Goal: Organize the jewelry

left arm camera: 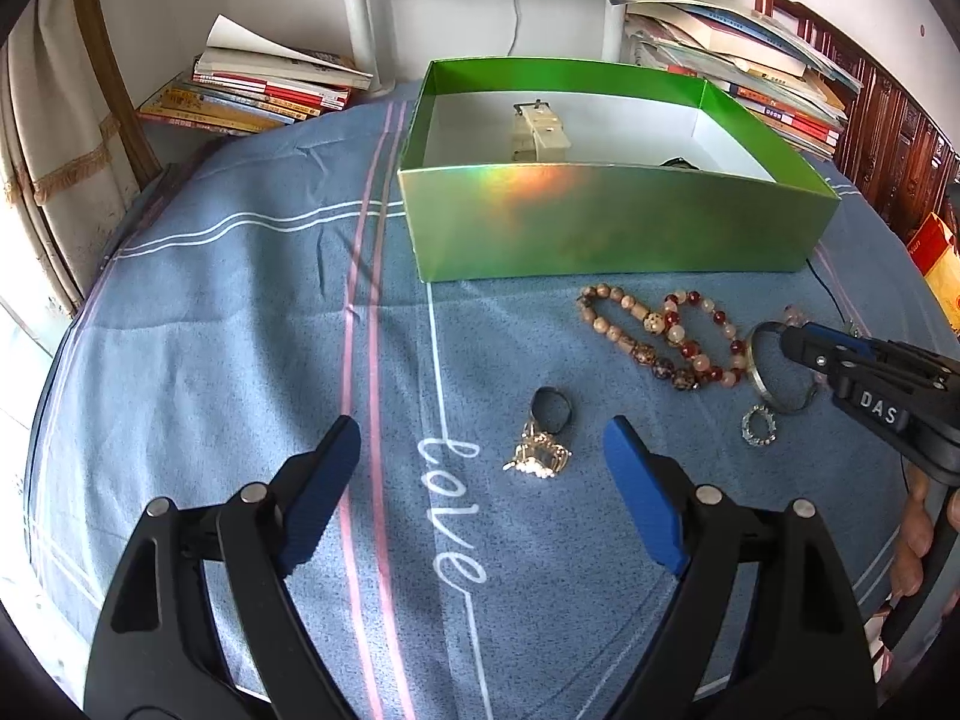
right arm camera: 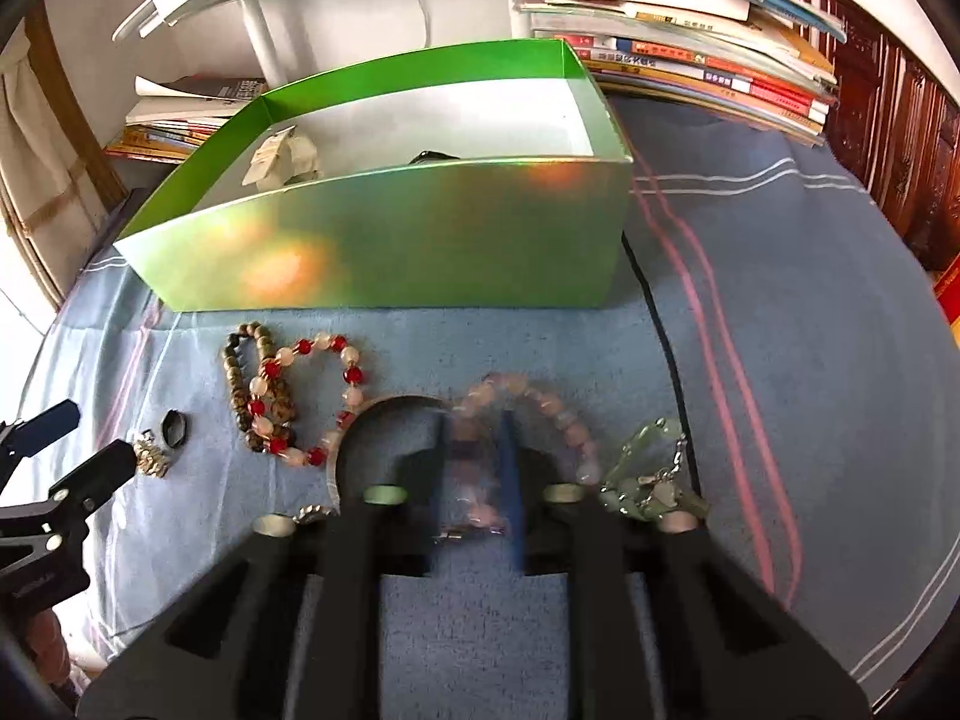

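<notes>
A blue cloth [left arm camera: 240, 324] with pink and white stripes and the stitched word "love" covers the tabletop, and a green box [left arm camera: 600, 222] stands open on it toward the far side, with a pale tagged item [left arm camera: 540, 129] and a dark object partly hidden behind its near wall. In front of the box lies the loose jewelry: a brown bead bracelet [left arm camera: 624, 324] touching a red-and-pale bead bracelet [left arm camera: 702, 336], a silver bangle [left arm camera: 757, 372] overlapping the latter, a small sparkly ring [left arm camera: 759, 427] just beside the bangle, and, nearer the left gripper, a dark ring [left arm camera: 552, 409] touching a gold ornament [left arm camera: 538, 457]. The left gripper [left arm camera: 480, 450] hovers over the cloth with its blue-padded jaws spread wide and nothing between them, the gold ornament and dark ring lying just ahead. The right gripper [right arm camera: 474, 468] is blurred in its own view; its jaws stand close together around a strand of the pink bead bracelet [right arm camera: 540, 402], though whether the pads actually press on it cannot be told. A pale green bracelet [right arm camera: 648, 474] with a silver chain lies just right of it. Stacks of books [left arm camera: 264, 90] sit behind the box.
</notes>
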{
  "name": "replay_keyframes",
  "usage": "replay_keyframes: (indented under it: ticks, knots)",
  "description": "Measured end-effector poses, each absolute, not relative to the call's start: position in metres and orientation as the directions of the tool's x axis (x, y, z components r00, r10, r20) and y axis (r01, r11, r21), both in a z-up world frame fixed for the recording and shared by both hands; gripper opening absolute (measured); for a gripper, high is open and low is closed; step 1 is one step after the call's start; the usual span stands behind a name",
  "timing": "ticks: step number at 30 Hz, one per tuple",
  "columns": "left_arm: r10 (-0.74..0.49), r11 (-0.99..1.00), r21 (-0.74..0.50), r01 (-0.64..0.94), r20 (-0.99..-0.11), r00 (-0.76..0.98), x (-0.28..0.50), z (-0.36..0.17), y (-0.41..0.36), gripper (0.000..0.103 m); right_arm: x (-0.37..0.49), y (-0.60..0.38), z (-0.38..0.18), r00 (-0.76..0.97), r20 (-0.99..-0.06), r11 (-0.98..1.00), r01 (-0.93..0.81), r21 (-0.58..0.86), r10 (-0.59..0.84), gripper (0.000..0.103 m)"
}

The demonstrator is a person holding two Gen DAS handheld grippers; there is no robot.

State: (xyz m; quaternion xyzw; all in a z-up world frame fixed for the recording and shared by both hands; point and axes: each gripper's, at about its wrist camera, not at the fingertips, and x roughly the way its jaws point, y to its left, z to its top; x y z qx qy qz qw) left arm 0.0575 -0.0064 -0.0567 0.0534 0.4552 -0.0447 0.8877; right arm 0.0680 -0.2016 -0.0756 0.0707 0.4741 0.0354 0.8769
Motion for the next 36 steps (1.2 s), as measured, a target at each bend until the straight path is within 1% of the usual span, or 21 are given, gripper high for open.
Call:
replay_keyframes:
  ticks: [5, 11, 15, 19, 26, 29, 36]
  knots:
    - [-0.031, 0.990, 0.053, 0.127, -0.814, 0.579, 0.058, -0.057, -0.006, 0.083, 0.059, -0.211, -0.070, 0.561, -0.816, 0.984, 0.019, 0.176, 0.135, 0.008]
    - [-0.029, 0.990, 0.056, 0.128, -0.815, 0.579, 0.059, -0.058, -0.007, 0.083, 0.053, -0.233, -0.062, 0.589, -0.804, 0.983, 0.084, 0.163, 0.083, 0.008]
    - [-0.026, 0.991, 0.056, 0.125, -0.816, 0.577, 0.059, -0.058, -0.007, 0.083, 0.053, -0.238, -0.058, 0.598, -0.798, 0.982, 0.096, 0.165, 0.075, 0.008]
    - [-0.028, 0.990, 0.057, 0.129, -0.817, 0.576, 0.058, -0.059, -0.007, 0.085, 0.055, -0.231, -0.061, 0.589, -0.803, 0.984, 0.073, 0.165, 0.091, 0.012]
    - [-0.018, 0.993, 0.051, 0.102, -0.813, 0.582, 0.066, -0.057, 0.004, 0.085, 0.060, -0.226, -0.063, 0.585, -0.805, 0.983, 0.069, 0.168, 0.097, 0.015]
    - [-0.012, 0.996, 0.045, 0.082, -0.806, 0.592, 0.074, -0.052, 0.009, 0.085, 0.059, -0.226, -0.063, 0.586, -0.805, 0.983, 0.076, 0.165, 0.090, 0.019]
    - [-0.032, 0.994, 0.034, 0.101, -0.810, 0.586, 0.094, -0.051, 0.002, 0.085, 0.057, -0.215, -0.063, 0.583, -0.804, 0.985, 0.039, 0.170, 0.116, 0.020]
